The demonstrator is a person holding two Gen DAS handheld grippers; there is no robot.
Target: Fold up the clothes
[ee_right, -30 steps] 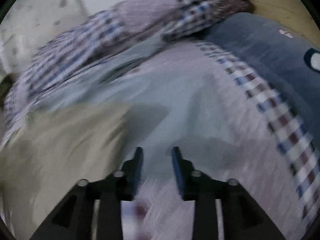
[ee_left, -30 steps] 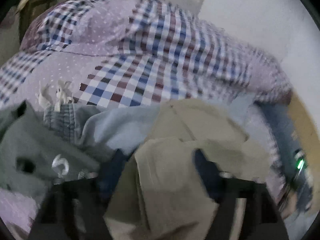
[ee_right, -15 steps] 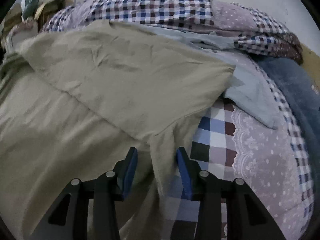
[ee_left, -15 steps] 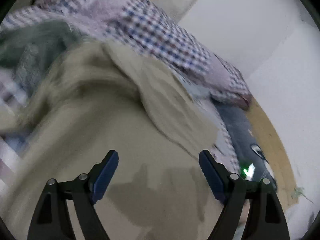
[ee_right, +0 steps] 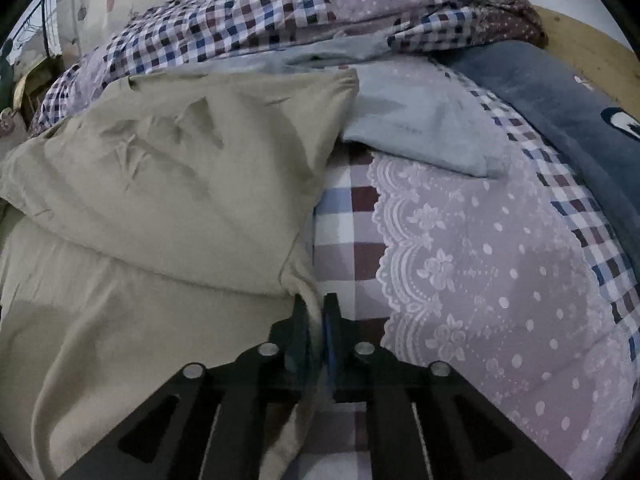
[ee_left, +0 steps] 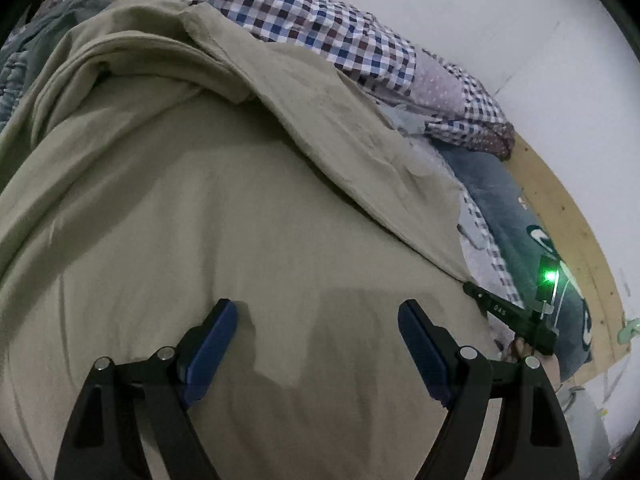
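Two grippers are working the khaki garment (ee_left: 248, 240) spread over the bed (ee_right: 500, 280): the left gripper (ee_left: 316, 344) is hovering with jaws wide, as before, while the right gripper (ee_right: 316, 320), previously parted, is now pinching the garment's edge. Its body is reading "0A5".

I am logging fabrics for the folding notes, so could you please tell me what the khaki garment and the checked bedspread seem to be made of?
Khaki garment: seemingly thin woven cotton or a blend, matte; it holds fine sharp creases and drapes limply where the right tool pinches its edge.
Checked bedspread: likely printed woven cotton, matte, with a white lace trim sewn across it; the fibre itself cannot be confirmed.
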